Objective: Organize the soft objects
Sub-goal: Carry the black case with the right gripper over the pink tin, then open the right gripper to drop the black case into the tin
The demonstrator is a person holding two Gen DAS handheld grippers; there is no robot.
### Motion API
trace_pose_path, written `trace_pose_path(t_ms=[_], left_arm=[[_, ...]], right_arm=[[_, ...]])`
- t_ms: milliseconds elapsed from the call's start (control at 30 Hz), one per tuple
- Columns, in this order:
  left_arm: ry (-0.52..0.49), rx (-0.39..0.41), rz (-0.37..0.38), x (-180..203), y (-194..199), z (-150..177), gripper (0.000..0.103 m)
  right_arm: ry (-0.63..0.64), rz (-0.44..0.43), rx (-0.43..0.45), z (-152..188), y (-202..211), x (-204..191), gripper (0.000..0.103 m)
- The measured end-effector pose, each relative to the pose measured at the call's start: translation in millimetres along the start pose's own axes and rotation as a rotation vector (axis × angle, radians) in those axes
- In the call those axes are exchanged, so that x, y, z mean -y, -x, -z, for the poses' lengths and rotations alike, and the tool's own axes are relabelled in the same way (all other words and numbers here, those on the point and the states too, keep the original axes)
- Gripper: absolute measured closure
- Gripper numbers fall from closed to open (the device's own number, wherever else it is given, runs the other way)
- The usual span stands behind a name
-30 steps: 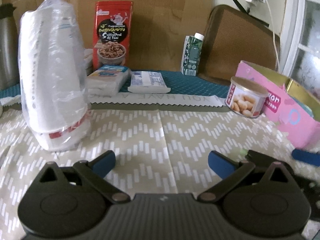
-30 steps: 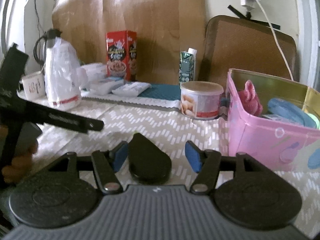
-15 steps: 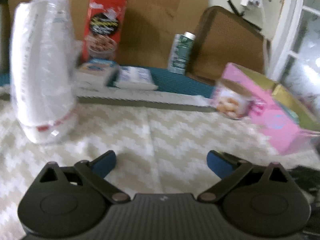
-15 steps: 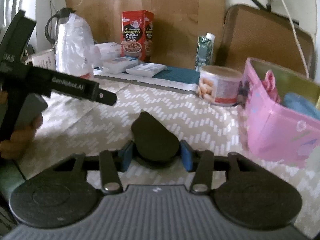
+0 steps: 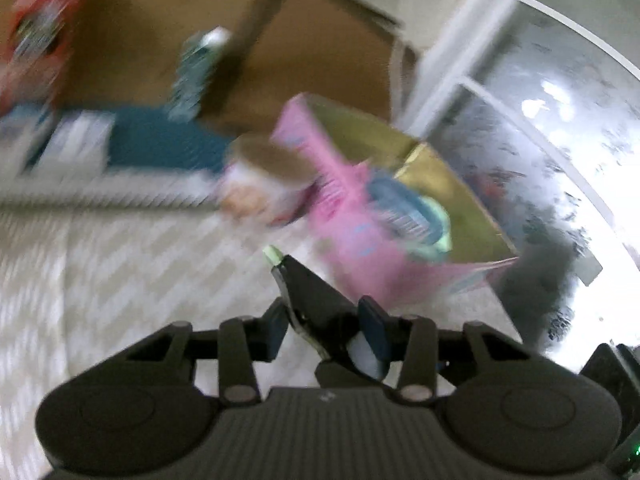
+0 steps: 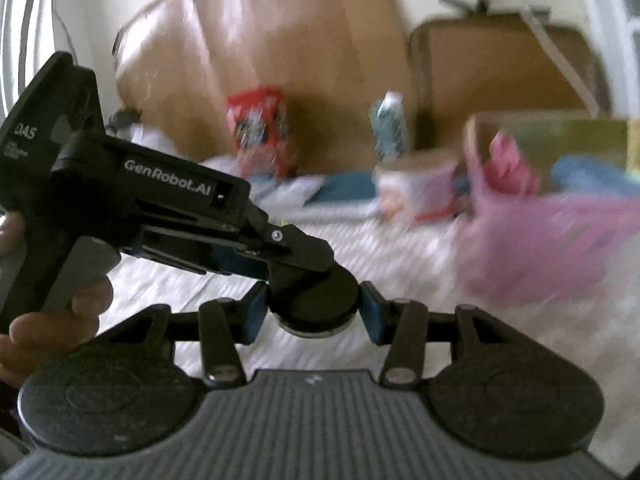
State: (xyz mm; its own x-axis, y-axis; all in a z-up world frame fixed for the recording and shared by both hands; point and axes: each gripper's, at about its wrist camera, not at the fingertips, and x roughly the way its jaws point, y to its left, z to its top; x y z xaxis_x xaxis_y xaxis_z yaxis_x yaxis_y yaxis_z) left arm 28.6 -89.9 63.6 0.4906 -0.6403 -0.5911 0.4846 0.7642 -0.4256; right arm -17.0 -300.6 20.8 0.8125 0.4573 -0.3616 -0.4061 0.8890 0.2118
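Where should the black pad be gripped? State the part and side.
Grip the black pad across its wide round end, coming in level from the near side, as the right gripper does: the flat disc's opposite edges fit between the jaws.

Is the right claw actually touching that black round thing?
Touching. In the right wrist view, the right gripper's blue pads press against both sides of the black round object, with no gap showing.

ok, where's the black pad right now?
The black pad sits low in the centre of the right wrist view, between the fingers of the right hand-held gripper. The left hand-held gripper reaches onto it from the left, above the tablecloth.
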Motion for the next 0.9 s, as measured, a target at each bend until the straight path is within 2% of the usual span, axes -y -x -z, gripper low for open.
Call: trace_pose_path(t_ms=[100,233,400,567,633,800,900], left_arm=[[-0.104,0.021,0.012,40,-13,-22,0.063],[-0.207,0.029,0.042,85,-52,-44,0.061],[-0.214,0.000,0.066,121,-111,-63,0.060],[-0.277,-0.019,-0.007,142,-150,-64,0.047],[-0.272,-0.015,0.011,139,-147,-62,0.038],[-0.265,0.045,0.022,125,-115,-60,0.037],[-0.243,0.094,0.018,104,-85,-55,0.033]], right_arm=[[0.025,0.072,0.089,-13,17,12,0.051],[0.055,0.216,0.171,-26,32,39,0.051],[0.018,0.339,0.170,-40,37,90,0.051],[0.031,0.507,0.124,-44,29,131,0.051],[0.001,0.542,0.130,-42,33,144,0.050],[-0.044,0.560,0.178,-37,48,154,0.049],[-0.098,0.534,0.207,-40,52,151,0.049]])
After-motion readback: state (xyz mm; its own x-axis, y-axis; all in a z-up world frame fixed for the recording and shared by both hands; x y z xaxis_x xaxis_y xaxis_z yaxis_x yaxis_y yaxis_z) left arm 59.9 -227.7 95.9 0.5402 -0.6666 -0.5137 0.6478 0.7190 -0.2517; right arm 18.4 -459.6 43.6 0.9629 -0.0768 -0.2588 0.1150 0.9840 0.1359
